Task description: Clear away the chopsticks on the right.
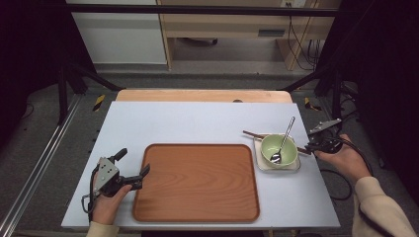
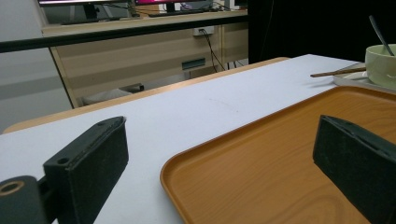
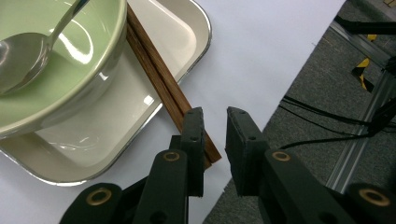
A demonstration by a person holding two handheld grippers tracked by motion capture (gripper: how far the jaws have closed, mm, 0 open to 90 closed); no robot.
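While the right tongs [image 3: 215, 140] are hovering at the worktop's right edge, notes are as follows.
Chopsticks [image 3: 159, 79]: lying as a pair across the white dish [image 3: 140, 100], passing under the green bowl [image 3: 60, 60]; near ends are sticking out over the dish's right rim.
Long axis: running roughly left-right across the worktop in the high view, tilted slightly.
Right tongs state: narrow gap, nothing pressed between the pads; chopstick ends are lying just beside and partly behind one jaw; contact cannot be told.
Left tongs [image 1: 129, 170]: standing wide, holding nothing, straddling the left rim of the wooden tray [image 1: 197, 180].
Spoon [image 1: 282, 143]: resting in the bowl, handle leaning away from the person.
Surface: pale grey-blue worktop [image 1: 197, 123].
Room: grey floor, wooden furniture [image 1: 222, 22] beyond, black frame bars.
Hidden: chopsticks' middle lying under the bowl.
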